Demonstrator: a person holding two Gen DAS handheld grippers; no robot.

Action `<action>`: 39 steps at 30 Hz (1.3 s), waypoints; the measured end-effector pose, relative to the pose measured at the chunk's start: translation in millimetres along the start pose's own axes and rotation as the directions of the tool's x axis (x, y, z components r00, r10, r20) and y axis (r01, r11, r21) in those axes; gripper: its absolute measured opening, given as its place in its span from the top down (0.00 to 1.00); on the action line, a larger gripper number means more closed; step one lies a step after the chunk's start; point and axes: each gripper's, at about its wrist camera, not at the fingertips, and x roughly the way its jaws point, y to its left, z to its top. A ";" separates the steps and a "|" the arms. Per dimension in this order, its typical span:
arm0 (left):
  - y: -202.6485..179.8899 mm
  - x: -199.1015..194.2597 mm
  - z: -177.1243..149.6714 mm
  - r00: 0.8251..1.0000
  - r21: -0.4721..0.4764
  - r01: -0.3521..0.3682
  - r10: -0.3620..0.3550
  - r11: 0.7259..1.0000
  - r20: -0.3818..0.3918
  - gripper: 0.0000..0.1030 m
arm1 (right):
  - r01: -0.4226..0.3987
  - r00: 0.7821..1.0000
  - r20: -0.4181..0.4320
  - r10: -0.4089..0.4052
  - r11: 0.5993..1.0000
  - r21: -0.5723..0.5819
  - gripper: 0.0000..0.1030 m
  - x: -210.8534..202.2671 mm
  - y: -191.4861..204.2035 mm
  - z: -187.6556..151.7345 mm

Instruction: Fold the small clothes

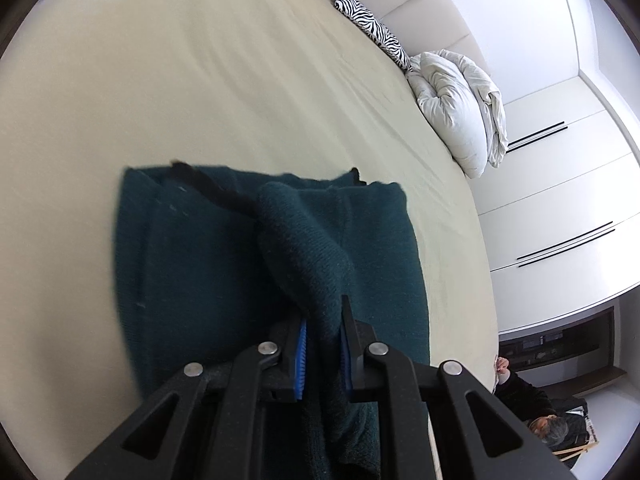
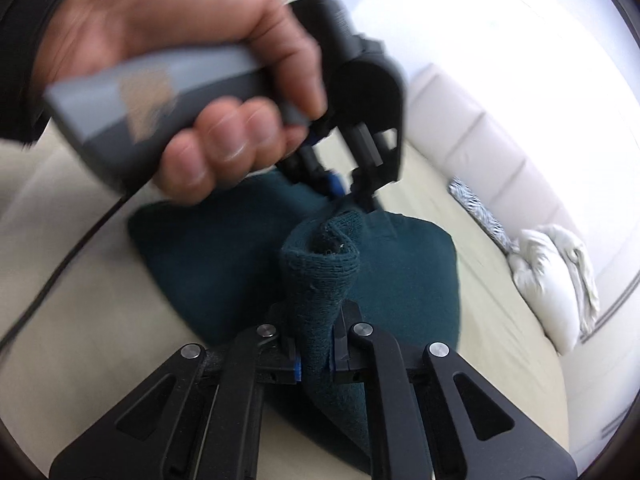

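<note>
Our left gripper (image 1: 323, 344) has its jaws clamped on a raised ridge of the teal knit garment (image 1: 208, 256); the right gripper (image 2: 316, 344) pinches another bunched fold of it. The rest of it lies on the bed (image 1: 200, 80). To fold well, we should lift both edges evenly and lay them over squarely, keeping tension.

The dark teal knitted garment (image 1: 192, 264) lies spread on the bed, with one raised fold lifted above it.
</note>
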 end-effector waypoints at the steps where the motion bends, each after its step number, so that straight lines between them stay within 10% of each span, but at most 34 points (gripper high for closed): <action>1: 3.9 -5.1 2.1 1.000 0.010 -0.012 0.012 1.000 -0.002 0.86 | -0.010 1.000 0.005 0.010 1.000 0.002 0.94 0.5 1.9 1.3; 27: 78.3 -18.1 -2.8 0.998 -0.068 0.003 0.001 0.998 0.057 0.81 | -0.150 0.989 -0.004 0.150 0.987 -0.061 0.89 36.2 36.4 16.3; 31: 59.3 -35.0 -7.3 0.984 -0.006 -0.151 0.151 0.988 0.094 0.63 | -0.196 0.980 -0.004 0.197 0.979 -0.055 0.85 14.1 37.2 8.2; 39: -21.1 -72.4 -16.0 0.932 0.147 -0.289 0.242 0.946 0.271 0.59 | -0.402 0.904 0.072 0.421 0.780 0.479 0.83 -24.2 -72.8 -50.4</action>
